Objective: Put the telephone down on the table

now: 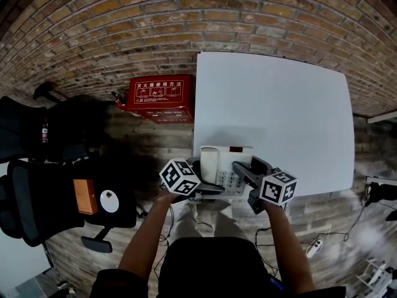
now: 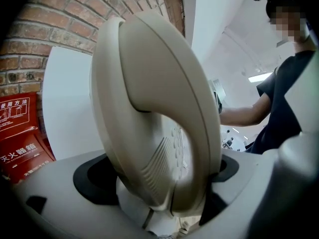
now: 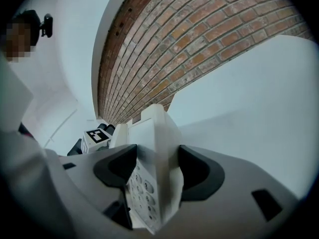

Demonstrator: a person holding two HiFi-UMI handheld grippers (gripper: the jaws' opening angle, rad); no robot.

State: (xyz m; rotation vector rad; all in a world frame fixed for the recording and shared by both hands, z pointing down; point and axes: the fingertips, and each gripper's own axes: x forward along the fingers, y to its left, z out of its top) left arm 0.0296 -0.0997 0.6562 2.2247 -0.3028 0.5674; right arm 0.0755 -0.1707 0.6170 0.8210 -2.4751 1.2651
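— Where's the telephone [image 1: 224, 165]?
— Lower centre, at the near edge of the table [image 1: 279, 98]. The left gripper [image 1: 208, 188] clamps the side with the handset [image 2: 164, 83], and the right gripper [image 1: 243, 169] clamps the keypad [image 3: 139, 183] edge.
— Handling?
— Rigid plastic, probably light and slick; the handset may slip off. Keep both side grips level.

Cream-white telephone [image 1: 218, 165], grey keys, small dark red window at its top; tabletop [image 1: 279, 104] plain white. Left gripper [image 1: 206, 188] and right gripper [image 1: 248, 172] pale grey, fingers [image 3: 117, 171] padded black, each cube white with black square markers. Wall [image 1: 186, 23] red-brown brick with pale mortar lines; box [image 1: 160, 97] red with white characters; chair [image 1: 37, 197] black with an orange patch; floor [image 1: 146, 143] grey-brown planks.
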